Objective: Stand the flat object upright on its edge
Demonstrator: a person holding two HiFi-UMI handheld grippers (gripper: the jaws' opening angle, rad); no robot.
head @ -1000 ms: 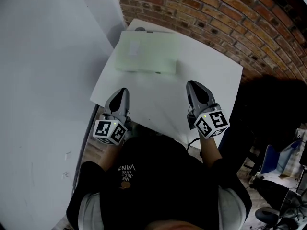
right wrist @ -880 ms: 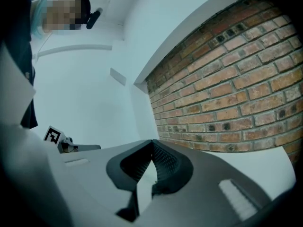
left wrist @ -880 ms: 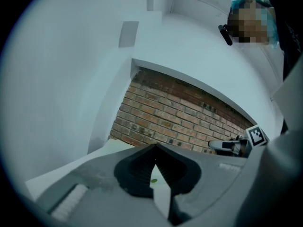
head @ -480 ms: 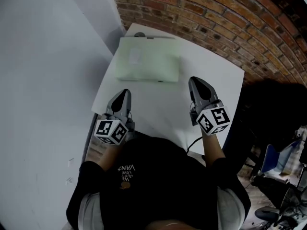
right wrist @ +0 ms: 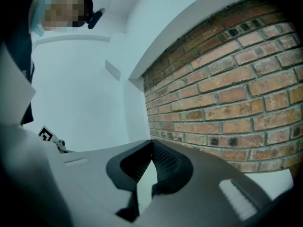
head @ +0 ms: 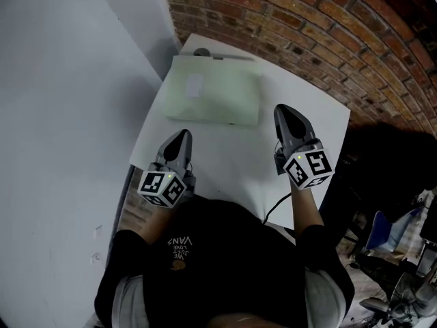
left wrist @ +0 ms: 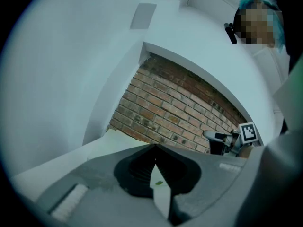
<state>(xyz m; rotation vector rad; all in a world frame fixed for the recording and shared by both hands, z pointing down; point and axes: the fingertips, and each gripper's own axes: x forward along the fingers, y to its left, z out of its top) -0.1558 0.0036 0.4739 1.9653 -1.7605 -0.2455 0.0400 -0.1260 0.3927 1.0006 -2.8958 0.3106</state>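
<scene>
The pale green board [head: 215, 96] lies flat at the far left of the white surface [head: 232, 159], bare room nearer, and the left claw [head: 183, 136] and right claw [head: 283, 109], clenched empty, have edged toward it.

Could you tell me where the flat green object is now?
In the head view, the flat green object lies flat at the white table's far left, by the brick wall.
</scene>
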